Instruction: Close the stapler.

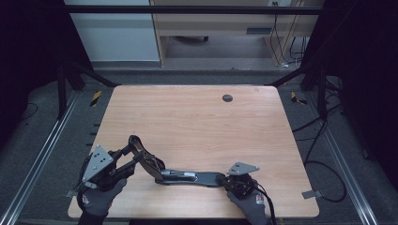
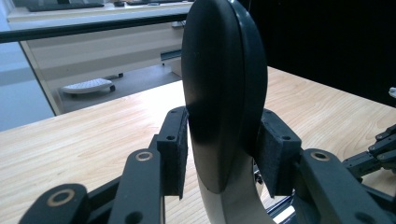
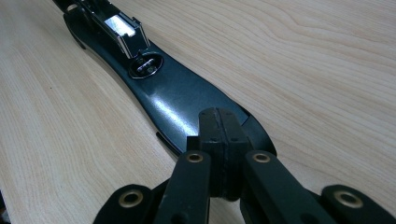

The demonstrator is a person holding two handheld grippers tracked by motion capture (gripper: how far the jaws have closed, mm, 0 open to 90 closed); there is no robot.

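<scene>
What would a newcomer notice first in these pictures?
A large black stapler lies opened out near the front edge of the wooden table. The left gripper clamps its raised top arm, while the right gripper, jaws closed together, presses on the flat base.

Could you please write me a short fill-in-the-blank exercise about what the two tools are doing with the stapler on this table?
1. The left tool grips the stapler's raised ____ arm.
2. The right tool's jaws are ____ and press on the stapler's base.
3. The base lies flat on the ____ table.

Missing words: top; shut; wooden
</scene>
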